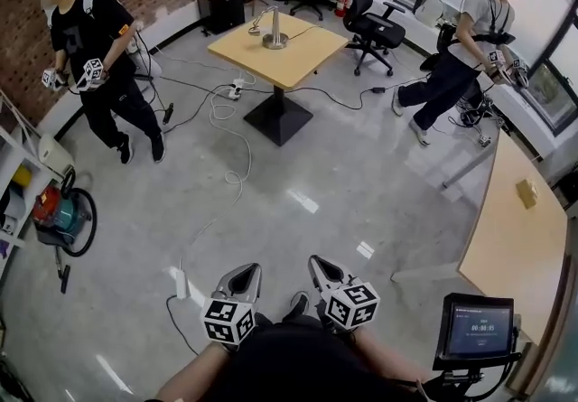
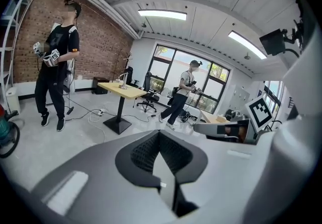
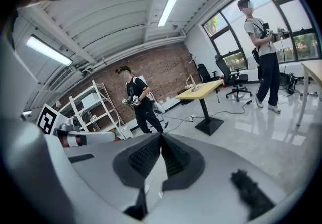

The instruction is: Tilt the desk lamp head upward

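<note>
Grey left claw (image 1: 246, 272) closed on nothing, right claw (image 1: 318, 265) closed on nothing, desk lamp (image 1: 274, 39) well apart

Wearer's black top (image 1: 298, 362), lower centre. Just ahead of it: left gripper (image 1: 246, 274) and right gripper (image 1: 319, 266), grey moulded shells, black ribbed pads (image 2: 143, 151), each bearing a white cube (image 1: 228, 321) printed with black square markers.

The desk lamp (image 1: 274, 33) is silvery metal and stands upright on a round base about mid-way across the pale wooden surface (image 1: 293, 61), slightly toward its far corner. Its thin arm bends over, and the head droops low toward the left edge.
</note>
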The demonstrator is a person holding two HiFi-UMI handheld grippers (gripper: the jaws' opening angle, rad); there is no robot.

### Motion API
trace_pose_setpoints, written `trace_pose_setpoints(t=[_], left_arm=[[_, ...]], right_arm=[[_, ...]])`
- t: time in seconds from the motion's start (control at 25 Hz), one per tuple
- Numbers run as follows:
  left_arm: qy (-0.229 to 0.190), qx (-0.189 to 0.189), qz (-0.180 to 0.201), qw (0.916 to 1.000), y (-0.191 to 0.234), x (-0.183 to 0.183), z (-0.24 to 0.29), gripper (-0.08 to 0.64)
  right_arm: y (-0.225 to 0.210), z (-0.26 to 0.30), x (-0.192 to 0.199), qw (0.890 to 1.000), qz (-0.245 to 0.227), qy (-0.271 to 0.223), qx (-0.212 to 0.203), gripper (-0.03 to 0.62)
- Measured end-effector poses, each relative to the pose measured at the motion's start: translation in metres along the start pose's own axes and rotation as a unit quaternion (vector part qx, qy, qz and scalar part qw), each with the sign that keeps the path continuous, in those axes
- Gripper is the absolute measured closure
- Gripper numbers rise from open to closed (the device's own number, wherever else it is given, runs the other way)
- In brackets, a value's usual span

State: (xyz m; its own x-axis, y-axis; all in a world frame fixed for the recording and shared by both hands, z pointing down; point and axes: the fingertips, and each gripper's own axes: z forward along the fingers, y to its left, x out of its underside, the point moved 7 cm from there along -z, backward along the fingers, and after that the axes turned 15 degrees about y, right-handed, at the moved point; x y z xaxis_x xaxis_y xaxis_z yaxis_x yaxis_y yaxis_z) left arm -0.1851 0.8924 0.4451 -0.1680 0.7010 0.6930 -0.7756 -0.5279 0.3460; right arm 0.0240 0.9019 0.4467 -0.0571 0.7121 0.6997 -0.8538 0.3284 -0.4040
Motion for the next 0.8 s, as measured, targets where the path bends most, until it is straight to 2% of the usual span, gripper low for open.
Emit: trace_pose_setpoints(t=[0.2, 0.4, 0.56, 0.8], left_arm=[[0.009, -0.011, -0.014, 0.9998, 0.002, -0.02, 0.023, 0.554], [0.01, -0.006, -0.01, 0.9999, 0.017, -0.043, 0.046, 0.554], [0.015, 0.013, -0.011, 0.9997, 0.048, -0.064, 0.067, 0.554], [0.006, 0.047, 0.0, 0.9989, 0.11, -0.118, 0.096, 0.554]], right_arm=[[-0.029, 0.004, -0.018, 1.0, 0.002, 0.005, -0.005, 0.588], [-0.047, 0.025, -0.034, 1.0, 0.01, 0.013, 0.0, 0.588], [-0.053, 0.052, -0.056, 1.0, 0.012, 0.015, 0.021, 0.588], [-0.054, 0.103, -0.106, 0.998, 0.012, 0.014, 0.058, 0.588]])
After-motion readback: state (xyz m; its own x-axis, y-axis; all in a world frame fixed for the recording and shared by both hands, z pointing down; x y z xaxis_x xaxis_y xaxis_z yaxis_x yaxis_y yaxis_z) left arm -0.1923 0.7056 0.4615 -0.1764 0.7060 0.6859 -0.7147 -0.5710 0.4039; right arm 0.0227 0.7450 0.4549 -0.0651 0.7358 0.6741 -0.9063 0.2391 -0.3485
